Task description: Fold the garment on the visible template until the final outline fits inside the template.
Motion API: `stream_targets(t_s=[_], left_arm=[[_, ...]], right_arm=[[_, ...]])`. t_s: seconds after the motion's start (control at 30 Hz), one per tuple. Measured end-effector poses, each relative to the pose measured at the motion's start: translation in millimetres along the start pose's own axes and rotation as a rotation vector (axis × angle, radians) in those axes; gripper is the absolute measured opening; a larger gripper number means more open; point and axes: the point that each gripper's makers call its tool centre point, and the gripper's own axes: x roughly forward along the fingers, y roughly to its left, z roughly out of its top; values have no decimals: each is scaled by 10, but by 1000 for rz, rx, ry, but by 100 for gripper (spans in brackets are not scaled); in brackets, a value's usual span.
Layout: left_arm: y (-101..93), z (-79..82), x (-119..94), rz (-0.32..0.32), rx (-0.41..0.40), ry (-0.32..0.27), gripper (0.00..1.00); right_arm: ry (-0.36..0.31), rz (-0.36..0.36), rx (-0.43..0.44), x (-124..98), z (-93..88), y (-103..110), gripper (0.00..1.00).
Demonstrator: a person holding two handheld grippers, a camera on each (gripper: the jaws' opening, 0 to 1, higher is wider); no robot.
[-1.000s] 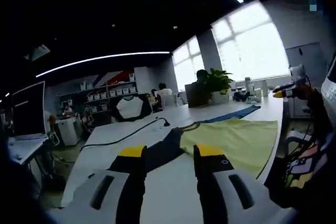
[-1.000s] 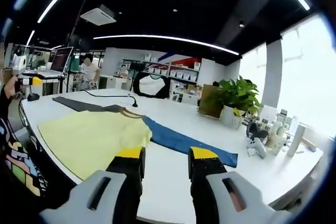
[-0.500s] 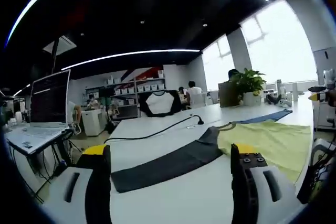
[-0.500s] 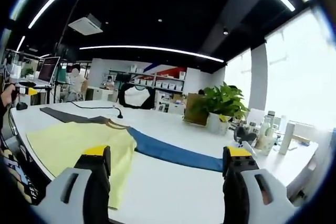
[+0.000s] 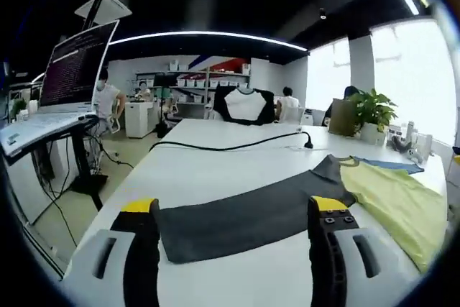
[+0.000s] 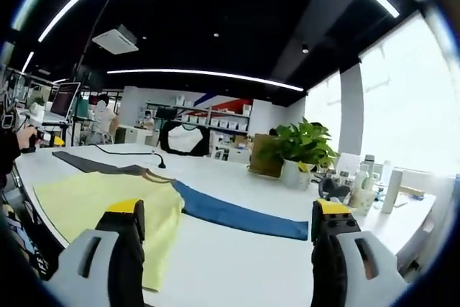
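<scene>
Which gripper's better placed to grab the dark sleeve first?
Left. The left gripper is open, with the dark sleeve lying between its jaws. The right gripper faces the blue sleeve instead.

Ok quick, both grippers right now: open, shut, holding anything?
Left gripper: open, holding nothing, jaws either side of the dark sleeve.
Right gripper: open, holding nothing, facing the blue sleeve.

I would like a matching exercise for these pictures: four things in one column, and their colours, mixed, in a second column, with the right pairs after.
Things:
1. sleeve between the left gripper's jaws
2. sleeve ahead of the right gripper
3. body of the garment
4. potted plant on the table

Colours:
a. green
b. yellow
c. dark grey
d. blue

Pairs: 1-c, 2-d, 3-b, 4-a
</scene>
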Motion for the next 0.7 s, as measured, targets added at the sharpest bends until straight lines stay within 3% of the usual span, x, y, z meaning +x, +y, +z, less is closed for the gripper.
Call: stream_targets(t_s=[0.13, 0.3, 0.43, 0.7], left_arm=[[69, -116, 126, 25, -12, 38, 85], [182, -144, 242, 49, -26, 48, 80], [251, -216, 352, 58, -36, 76, 71], [335, -400, 386, 88, -38, 120, 67]], right_arm=[[7, 7, 4, 11, -22, 13, 99], [9, 14, 7, 16, -24, 17, 99], [3, 10, 3, 5, -9, 7, 99], [9, 20, 3, 11, -36, 32, 99]])
